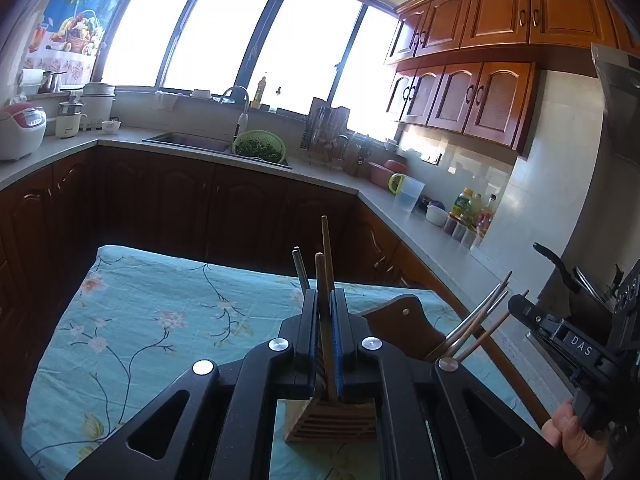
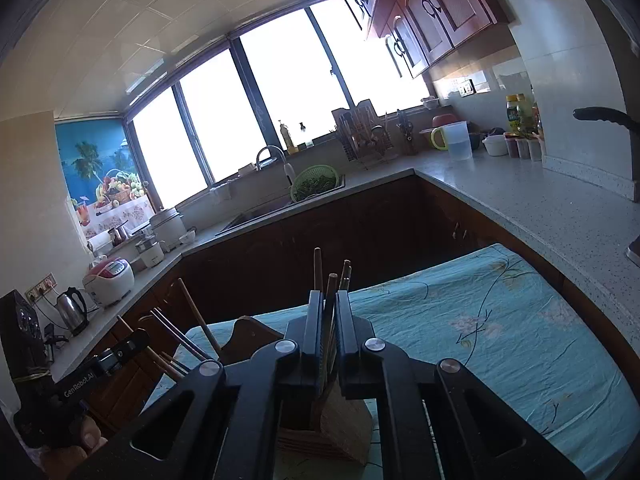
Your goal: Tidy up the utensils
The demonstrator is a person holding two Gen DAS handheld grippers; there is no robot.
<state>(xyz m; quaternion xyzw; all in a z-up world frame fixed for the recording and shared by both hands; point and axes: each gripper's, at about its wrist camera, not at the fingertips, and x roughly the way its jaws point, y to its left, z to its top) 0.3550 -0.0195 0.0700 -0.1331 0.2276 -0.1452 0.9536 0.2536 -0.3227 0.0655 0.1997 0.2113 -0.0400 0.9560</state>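
Left claw [image 1: 325, 296] and right claw [image 2: 329, 300] each pinch thin brown wooden chopsticks [image 1: 327, 248].

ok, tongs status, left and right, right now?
Left tongs: closed on a brown wooden chopstick above the slatted wooden utensil holder.
Right tongs: closed on a dark wooden chopstick.

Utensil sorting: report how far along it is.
Done: several chopsticks stand in the dark holder. In hand: the left gripper is shut on a wooden chopstick over the light slotted holder; the right gripper pinches a dark stick. Left: apparently seating both.
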